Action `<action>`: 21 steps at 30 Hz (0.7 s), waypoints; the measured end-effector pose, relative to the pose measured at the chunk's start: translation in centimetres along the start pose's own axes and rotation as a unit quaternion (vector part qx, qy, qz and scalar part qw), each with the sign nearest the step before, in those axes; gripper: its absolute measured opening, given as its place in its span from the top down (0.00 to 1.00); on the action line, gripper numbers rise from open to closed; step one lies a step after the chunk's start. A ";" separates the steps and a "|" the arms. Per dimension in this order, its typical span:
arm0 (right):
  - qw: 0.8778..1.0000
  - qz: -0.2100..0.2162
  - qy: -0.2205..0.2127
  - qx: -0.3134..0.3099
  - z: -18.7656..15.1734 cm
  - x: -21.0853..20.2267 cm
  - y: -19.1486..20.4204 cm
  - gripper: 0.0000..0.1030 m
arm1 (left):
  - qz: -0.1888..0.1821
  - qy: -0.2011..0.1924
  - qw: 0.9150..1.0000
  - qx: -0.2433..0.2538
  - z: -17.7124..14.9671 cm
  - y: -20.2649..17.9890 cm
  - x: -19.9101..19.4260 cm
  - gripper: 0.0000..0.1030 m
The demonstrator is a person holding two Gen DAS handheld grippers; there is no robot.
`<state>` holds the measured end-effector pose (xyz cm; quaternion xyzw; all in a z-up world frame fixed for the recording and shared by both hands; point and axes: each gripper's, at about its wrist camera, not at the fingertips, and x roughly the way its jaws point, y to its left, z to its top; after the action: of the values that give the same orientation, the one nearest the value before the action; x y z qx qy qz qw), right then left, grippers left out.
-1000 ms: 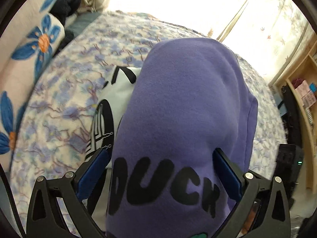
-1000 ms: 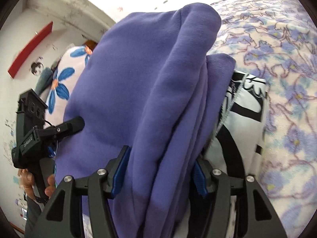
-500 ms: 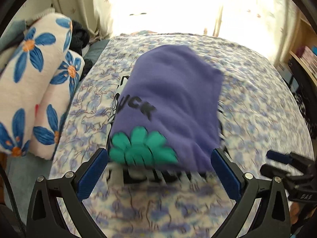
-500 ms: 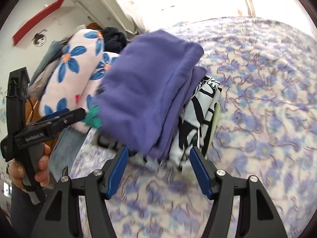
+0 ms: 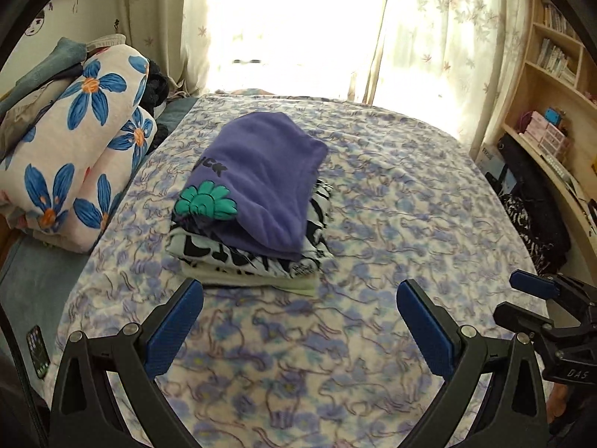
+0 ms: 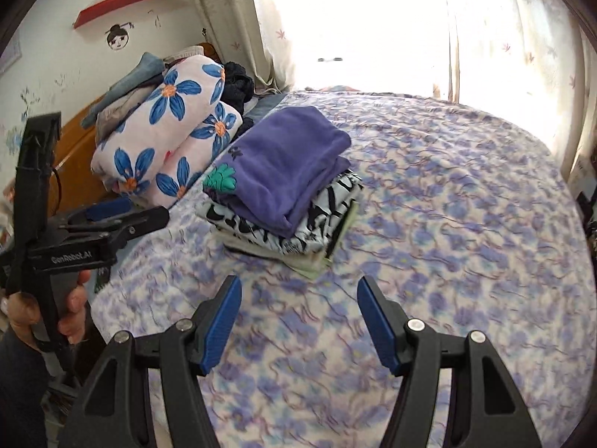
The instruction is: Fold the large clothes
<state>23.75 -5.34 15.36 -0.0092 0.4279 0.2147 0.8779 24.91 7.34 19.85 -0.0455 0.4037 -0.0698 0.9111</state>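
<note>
A folded purple sweatshirt [image 5: 261, 175] with black letters and a green flower print lies on top of a stack, over a folded black-and-white garment [image 5: 246, 257] and a pale green one [image 5: 298, 285]. The stack also shows in the right wrist view [image 6: 287, 171]. It rests on the bed [image 5: 410, 224] with a purple floral cover. My left gripper [image 5: 298, 317] is open and empty, well back from the stack. My right gripper [image 6: 298, 317] is open and empty, also back from it. Each gripper shows in the other's view, the right one [image 5: 541, 298] and the left one [image 6: 112, 216].
A rolled quilt [image 5: 74, 149] with blue flowers lies at the bed's left with dark clothes behind it. A bright curtained window [image 5: 298, 18] is behind the bed. Wooden shelves [image 5: 552, 74] stand at right. A phone [image 5: 37, 351] lies near the left edge.
Both grippers have let go of the purple sweatshirt and pulled back. The sweatshirt now lies on the stack, far from the fingers.
</note>
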 end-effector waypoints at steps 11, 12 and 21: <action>0.999 -0.033 0.002 0.033 -9.2 -1.4 -1.8 0.37 | -0.001 -0.007 0.999 0.051 -10.1 -6.8 -1.7 0.00; 0.998 -0.038 -0.002 0.040 -10.2 -1.4 -2.0 0.37 | 0.000 -0.005 0.999 0.052 -11.0 -7.3 -1.6 0.00; 0.993 -0.071 -0.058 0.072 -16.2 -2.9 -2.0 0.27 | 0.017 -0.016 0.999 0.049 -16.8 -9.6 -1.0 0.00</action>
<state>10.84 -11.44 6.97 0.0365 0.3888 0.1210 0.9126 10.91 -2.37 10.61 0.0051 0.3856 -0.0736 0.9197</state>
